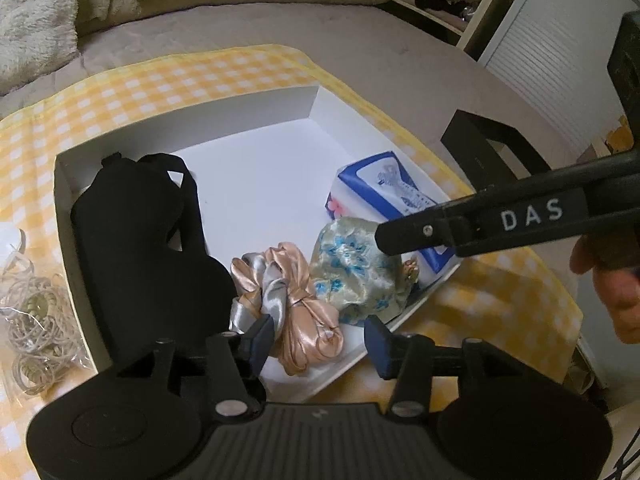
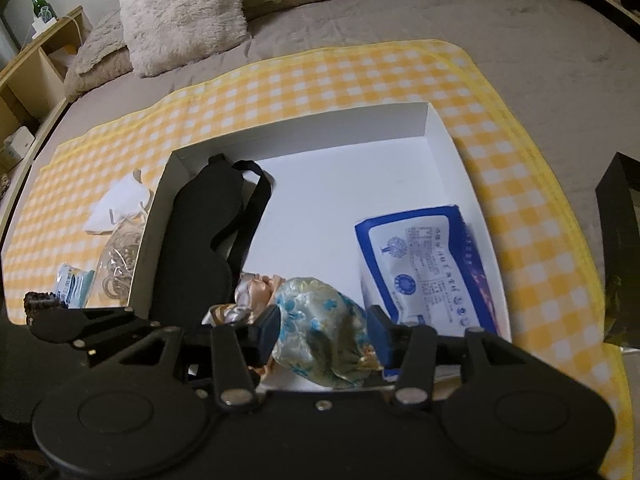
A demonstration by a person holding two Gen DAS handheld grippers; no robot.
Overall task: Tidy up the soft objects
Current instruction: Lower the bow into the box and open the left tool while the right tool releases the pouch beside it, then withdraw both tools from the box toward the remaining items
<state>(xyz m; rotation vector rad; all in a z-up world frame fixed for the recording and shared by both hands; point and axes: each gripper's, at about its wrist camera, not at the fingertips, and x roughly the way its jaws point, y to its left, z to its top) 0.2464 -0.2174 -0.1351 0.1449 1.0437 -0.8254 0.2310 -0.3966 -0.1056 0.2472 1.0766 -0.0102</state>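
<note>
Two grippers over one shallow white cardboard box [image 2: 448, 148]. Left gripper [image 1: 320, 340]: jaws apart, nothing pinched; the peach and silver satin ribbon bundle [image 1: 296, 292] lies in the gap below, left pad [image 1: 264, 336] just beside its silver loops, whether touching can't tell. Right gripper [image 2: 326, 330]: jaws parted either side of the pale green brocade pouch with blue flowers [image 2: 320, 320]; pads close to the fabric, contact can't tell, pouch sits on the box floor. In the left wrist view the right gripper's black finger marked DAS reaches in from the right over that pouch, a person's hand [image 1: 616, 292] behind it.

Inside the box: pouch and ribbon bundle touching each other at the near edge; black padded sleep mask with elastic strap [image 2: 200, 232] along the left wall, its lower end against the ribbon bundle; blue and white soft tissue pack [image 2: 424, 256] by the right wall, just beside the pouch.

Box sits on a yellow and white checked cloth [image 2: 320, 76] spread over a grey-brown bed. Outside the box, left side: clear bag of rubber bands [image 1: 32, 320] against the wall, white folded face mask [image 2: 116, 208], small light-blue packet [image 2: 74, 288]. Fluffy cream pillow [image 2: 180, 8] near the head of the bed. Black box [image 2: 618, 256] at the cloth's right edge.
</note>
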